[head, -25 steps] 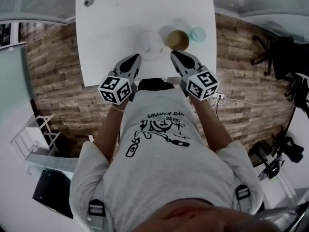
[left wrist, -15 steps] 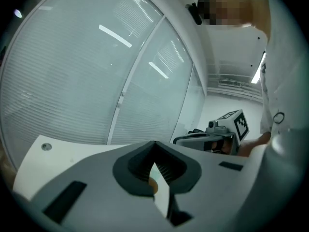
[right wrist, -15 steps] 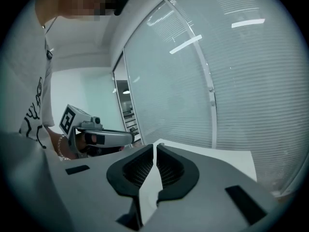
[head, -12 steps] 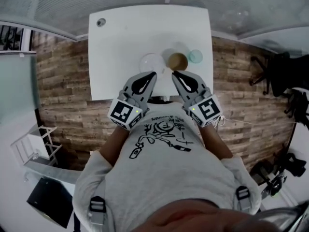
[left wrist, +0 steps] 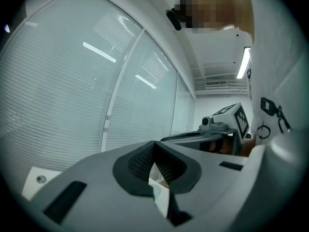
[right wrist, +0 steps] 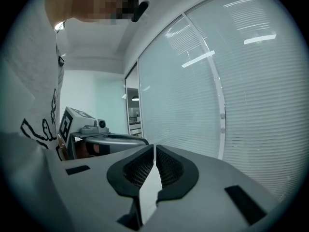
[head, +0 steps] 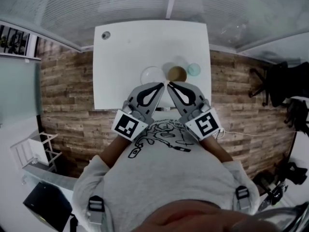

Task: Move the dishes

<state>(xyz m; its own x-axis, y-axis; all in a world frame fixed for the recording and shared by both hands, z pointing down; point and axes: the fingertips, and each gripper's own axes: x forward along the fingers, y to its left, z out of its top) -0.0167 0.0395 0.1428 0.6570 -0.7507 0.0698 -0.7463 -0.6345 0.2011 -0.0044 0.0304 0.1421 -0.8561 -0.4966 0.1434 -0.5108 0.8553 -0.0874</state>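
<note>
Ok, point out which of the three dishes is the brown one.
The middle bowl, brown inside, sits between the white dish at left and the small teal dish at right.

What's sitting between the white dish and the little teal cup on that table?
A brown bowl sits between the white dish and the teal cup, all in a row on the white table. The head view shows it.

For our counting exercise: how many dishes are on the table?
3: white dish at left, brown dish in the middle, teal dish at right, at the front of the table. Others may be hidden.
</note>
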